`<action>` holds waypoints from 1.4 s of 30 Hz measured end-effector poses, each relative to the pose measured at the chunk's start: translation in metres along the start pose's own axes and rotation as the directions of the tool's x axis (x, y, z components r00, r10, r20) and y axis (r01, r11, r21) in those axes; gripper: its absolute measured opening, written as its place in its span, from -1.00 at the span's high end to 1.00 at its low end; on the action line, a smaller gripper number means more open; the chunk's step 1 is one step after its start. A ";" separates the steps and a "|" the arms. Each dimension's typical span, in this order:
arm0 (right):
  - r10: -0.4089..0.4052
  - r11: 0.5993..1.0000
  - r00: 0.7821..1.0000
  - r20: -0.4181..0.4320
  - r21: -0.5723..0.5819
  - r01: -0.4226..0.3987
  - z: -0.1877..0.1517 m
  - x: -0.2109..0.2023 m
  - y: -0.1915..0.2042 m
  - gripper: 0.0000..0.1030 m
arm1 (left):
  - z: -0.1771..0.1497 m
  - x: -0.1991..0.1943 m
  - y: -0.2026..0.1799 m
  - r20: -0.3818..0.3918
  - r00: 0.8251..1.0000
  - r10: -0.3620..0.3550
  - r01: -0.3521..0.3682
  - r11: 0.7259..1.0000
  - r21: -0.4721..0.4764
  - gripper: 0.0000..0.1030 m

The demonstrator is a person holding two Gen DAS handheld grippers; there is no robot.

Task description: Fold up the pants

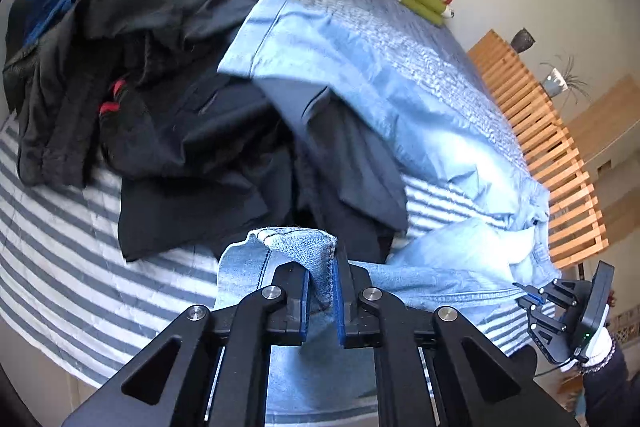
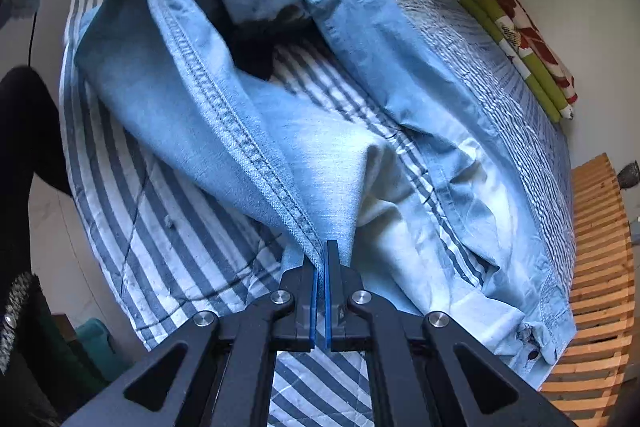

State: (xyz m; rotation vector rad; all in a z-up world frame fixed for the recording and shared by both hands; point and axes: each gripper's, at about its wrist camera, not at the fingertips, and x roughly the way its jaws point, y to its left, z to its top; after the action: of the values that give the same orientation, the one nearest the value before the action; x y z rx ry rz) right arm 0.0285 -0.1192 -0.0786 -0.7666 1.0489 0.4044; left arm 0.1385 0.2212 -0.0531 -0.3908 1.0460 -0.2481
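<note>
The jeans (image 2: 280, 131) lie spread across the striped bed (image 2: 168, 227), one leg draped over a dark clothes pile (image 1: 180, 131); the left gripper (image 1: 322, 291) is clenched on a bunched hem, cloth standing proud between its pads; the right gripper (image 2: 322, 291) is pinched tight on a seam edge near the waist end; to fold well, I judge both grips should hold firm, lift the denim just clear of the pile, keep it taut between the hands, and carry this leg over onto the other so hems and seams line up; slack would drag the dark clothes along
</note>
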 end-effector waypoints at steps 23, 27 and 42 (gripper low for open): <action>-0.207 0.978 0.940 0.271 0.093 0.189 0.048 -0.115 -0.044 0.96 | 0.065 -0.165 -0.091 0.342 0.940 -0.009 -0.045 0.988 0.148 0.85; -0.246 0.967 0.937 0.250 0.133 0.219 0.058 -0.106 -0.063 0.96 | 0.079 -0.141 -0.097 0.316 0.949 -0.008 -0.042 0.988 0.150 0.85; -0.314 0.945 0.949 0.027 0.111 0.309 0.222 0.099 -0.192 0.96 | 0.280 0.065 -0.074 0.182 0.956 0.230 -0.244 0.968 0.061 0.85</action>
State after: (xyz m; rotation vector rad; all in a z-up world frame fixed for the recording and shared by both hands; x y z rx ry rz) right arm 0.3340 -0.0922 -0.0337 -0.8094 0.8814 0.0930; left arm 0.4143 0.1841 0.0504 -0.2051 0.8975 -0.0403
